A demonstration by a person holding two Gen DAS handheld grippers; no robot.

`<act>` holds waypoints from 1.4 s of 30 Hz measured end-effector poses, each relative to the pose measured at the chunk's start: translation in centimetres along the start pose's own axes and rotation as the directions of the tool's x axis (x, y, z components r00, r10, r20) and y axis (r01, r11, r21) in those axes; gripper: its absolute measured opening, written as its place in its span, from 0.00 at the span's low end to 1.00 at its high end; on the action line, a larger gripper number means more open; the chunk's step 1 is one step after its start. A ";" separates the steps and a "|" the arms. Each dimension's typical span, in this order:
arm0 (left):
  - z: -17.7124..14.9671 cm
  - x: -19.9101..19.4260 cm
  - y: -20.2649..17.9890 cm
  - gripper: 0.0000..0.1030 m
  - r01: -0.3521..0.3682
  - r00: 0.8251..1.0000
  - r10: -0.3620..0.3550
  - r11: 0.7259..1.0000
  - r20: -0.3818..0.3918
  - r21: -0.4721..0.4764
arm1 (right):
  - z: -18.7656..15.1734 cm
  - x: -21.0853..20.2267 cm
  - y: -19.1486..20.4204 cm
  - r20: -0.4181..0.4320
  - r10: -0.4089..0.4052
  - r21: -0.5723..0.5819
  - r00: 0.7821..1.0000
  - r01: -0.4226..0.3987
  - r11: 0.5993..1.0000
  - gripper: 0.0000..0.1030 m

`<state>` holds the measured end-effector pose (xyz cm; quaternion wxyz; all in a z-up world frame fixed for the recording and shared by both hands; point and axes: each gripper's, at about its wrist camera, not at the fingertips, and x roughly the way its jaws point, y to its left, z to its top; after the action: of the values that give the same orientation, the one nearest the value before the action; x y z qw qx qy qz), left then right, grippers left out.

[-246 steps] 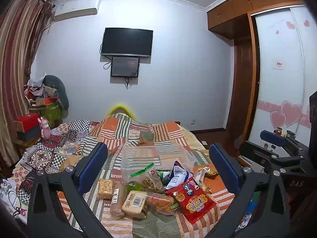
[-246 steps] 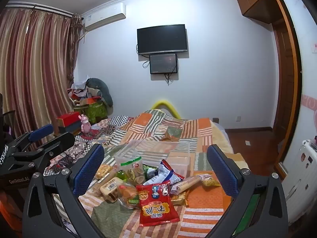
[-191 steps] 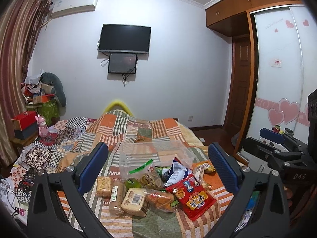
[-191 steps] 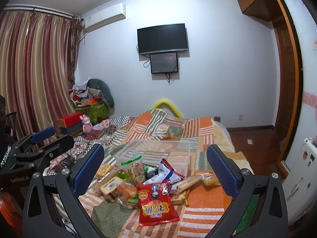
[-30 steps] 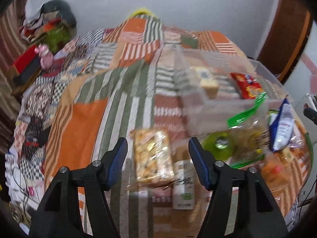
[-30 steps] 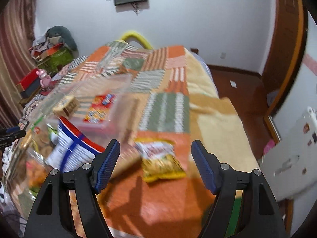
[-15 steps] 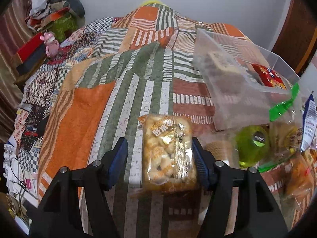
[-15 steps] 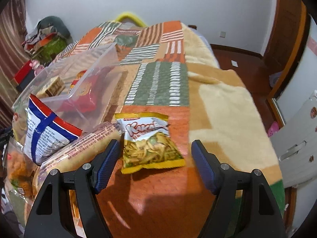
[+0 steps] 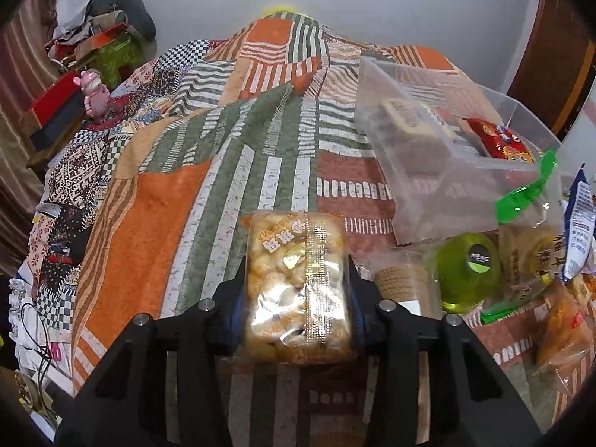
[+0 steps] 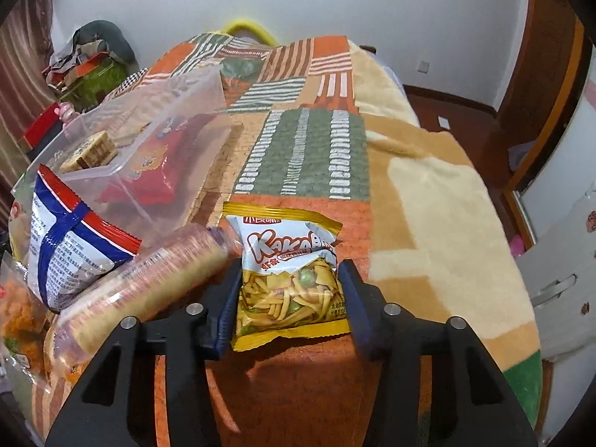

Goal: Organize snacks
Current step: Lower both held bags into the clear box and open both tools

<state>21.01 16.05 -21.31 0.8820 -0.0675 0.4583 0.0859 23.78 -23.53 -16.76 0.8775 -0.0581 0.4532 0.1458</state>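
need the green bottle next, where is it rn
In the left wrist view the green bottle lies on the bed to the right of the left hand-held gripper, just below the clear bin, beside a brown biscuit roll.

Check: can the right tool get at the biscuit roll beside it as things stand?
Probably not yet. The right tool is shut on the Kaka snack bag, so its fingers are taken. The biscuit roll lies uncovered just to its left on the quilt; drop the bag first.
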 end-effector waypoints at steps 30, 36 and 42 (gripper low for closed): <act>6.5 -8.6 -6.1 0.42 0.101 0.965 -0.122 0.990 0.232 0.097 | 5.9 -6.2 4.2 0.241 0.098 -0.094 0.965 -0.077 0.993 0.11; 7.7 -7.0 -8.1 0.42 0.129 0.965 -0.155 0.983 0.213 0.131 | 7.5 -5.0 6.9 0.249 0.157 -0.134 0.956 -0.126 0.983 0.11; 8.5 -4.5 -9.4 0.42 0.150 0.970 -0.173 0.978 0.168 0.141 | 8.6 -3.0 9.6 0.226 0.208 -0.165 0.952 -0.173 0.971 0.11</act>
<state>27.24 8.13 -12.36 0.9263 -0.0401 0.3746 -0.0102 25.92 -13.02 -9.03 0.9014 -0.0585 0.3350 0.2682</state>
